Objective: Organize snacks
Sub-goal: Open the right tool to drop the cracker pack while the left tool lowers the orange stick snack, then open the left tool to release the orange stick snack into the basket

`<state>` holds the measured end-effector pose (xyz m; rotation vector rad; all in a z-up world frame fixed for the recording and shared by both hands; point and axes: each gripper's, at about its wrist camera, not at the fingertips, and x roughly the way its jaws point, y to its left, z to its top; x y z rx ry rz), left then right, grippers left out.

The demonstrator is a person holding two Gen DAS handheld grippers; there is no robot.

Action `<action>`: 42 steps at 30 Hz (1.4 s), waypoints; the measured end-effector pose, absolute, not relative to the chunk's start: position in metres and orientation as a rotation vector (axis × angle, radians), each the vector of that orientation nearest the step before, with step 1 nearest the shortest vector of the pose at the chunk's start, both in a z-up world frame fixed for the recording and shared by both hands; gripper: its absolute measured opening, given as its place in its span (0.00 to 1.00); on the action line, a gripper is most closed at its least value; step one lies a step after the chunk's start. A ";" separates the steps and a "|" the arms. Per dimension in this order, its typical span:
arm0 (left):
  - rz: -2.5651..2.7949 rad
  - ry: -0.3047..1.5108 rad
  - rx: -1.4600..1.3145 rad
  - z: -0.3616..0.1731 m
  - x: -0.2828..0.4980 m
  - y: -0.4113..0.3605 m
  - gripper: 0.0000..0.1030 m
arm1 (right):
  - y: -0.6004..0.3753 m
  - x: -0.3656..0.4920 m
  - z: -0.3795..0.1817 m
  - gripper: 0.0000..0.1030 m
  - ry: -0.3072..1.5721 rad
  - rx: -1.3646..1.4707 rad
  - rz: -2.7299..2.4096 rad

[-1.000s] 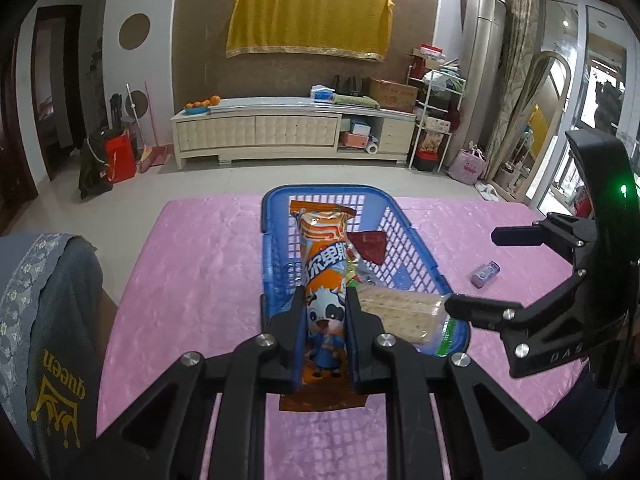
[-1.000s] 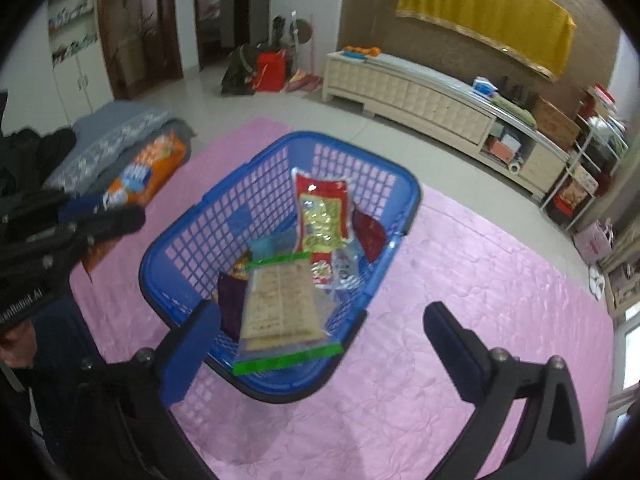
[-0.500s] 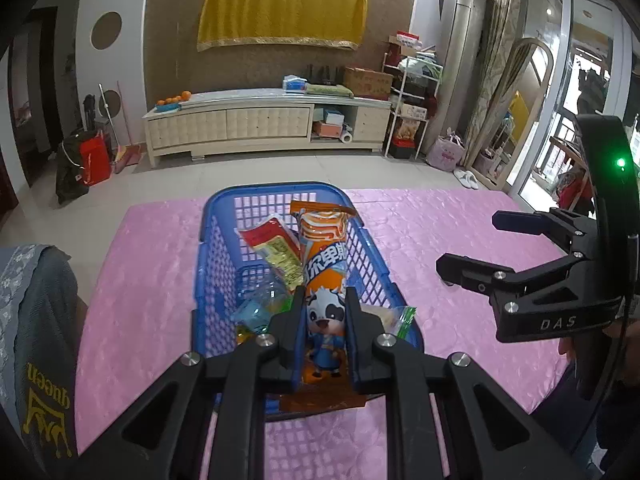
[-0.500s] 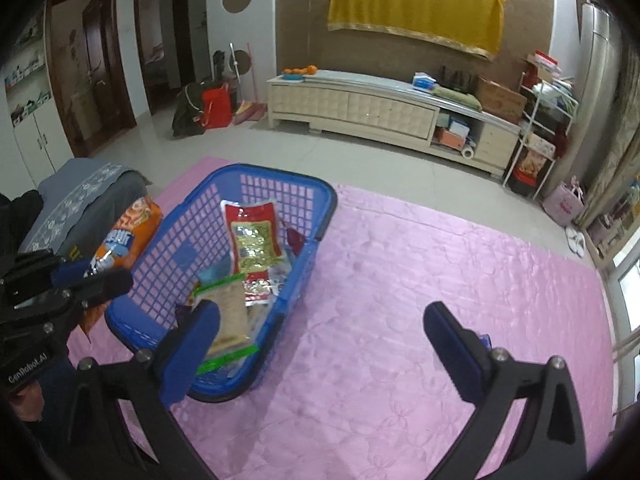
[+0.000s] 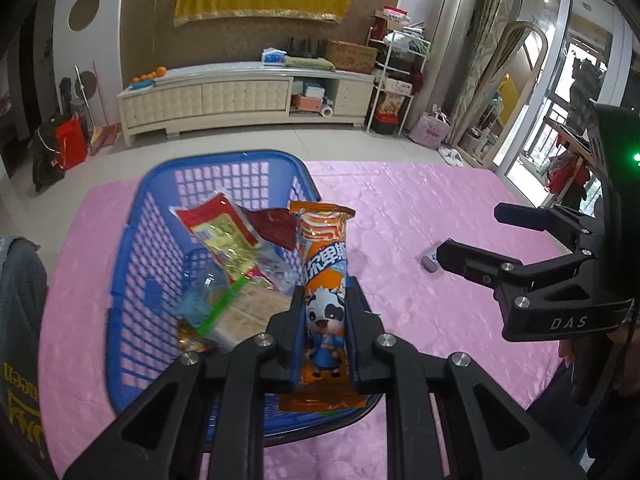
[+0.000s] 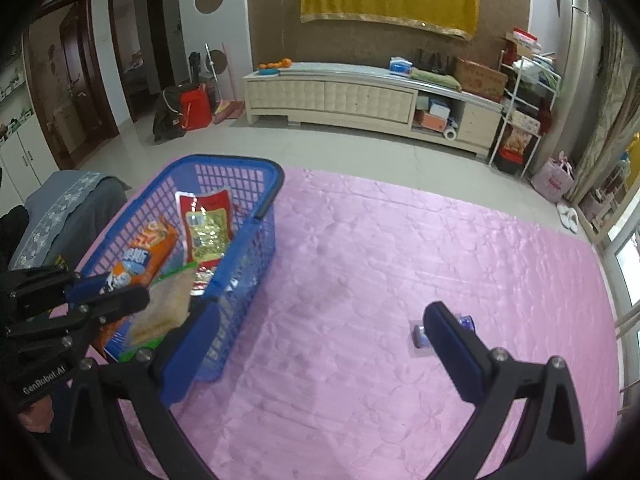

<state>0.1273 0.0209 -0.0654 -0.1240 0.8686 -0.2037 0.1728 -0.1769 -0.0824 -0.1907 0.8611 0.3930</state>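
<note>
My left gripper is shut on an orange snack pack with a cartoon cow, held upright over the near right part of the blue basket. In the basket lie a red-and-yellow packet, a cracker pack and a dark red packet. My right gripper stands open and empty above the pink cloth, right of the basket. A small purple packet lies on the cloth, half hidden behind its right finger. In the right wrist view my left gripper holds the orange pack.
The table wears a pink quilted cloth. A grey cushioned seat stands by the table's left side, and a person's dark garment shows at the left edge. A cream cabinet lines the far wall.
Both grippers have swung right: the basket has slid leftward in both views. The right gripper now hangs over open cloth by the small purple packet. The left keeps its grip on the orange pack.
</note>
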 end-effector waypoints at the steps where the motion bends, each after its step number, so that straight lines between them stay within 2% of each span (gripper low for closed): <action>1: -0.211 0.875 -0.124 -0.067 0.128 0.019 0.15 | -0.179 0.173 -0.084 1.00 0.864 -0.189 0.391; 24: -0.153 0.966 -0.045 -0.101 0.146 0.012 0.16 | -0.192 0.191 -0.107 1.00 0.911 -0.145 0.397; 25: -0.153 0.966 -0.042 -0.100 0.146 0.013 0.19 | -0.191 0.190 -0.107 1.00 0.910 -0.145 0.398; 28: -0.142 0.952 -0.043 -0.095 0.146 0.014 0.38 | -0.192 0.189 -0.104 1.00 0.905 -0.148 0.399; 32: -0.119 0.929 -0.034 -0.087 0.142 0.018 0.53 | -0.191 0.185 -0.100 1.00 0.900 -0.153 0.399; 42: -0.126 0.851 0.020 -0.059 0.124 0.015 0.69 | -0.184 0.165 -0.084 1.00 0.870 -0.177 0.416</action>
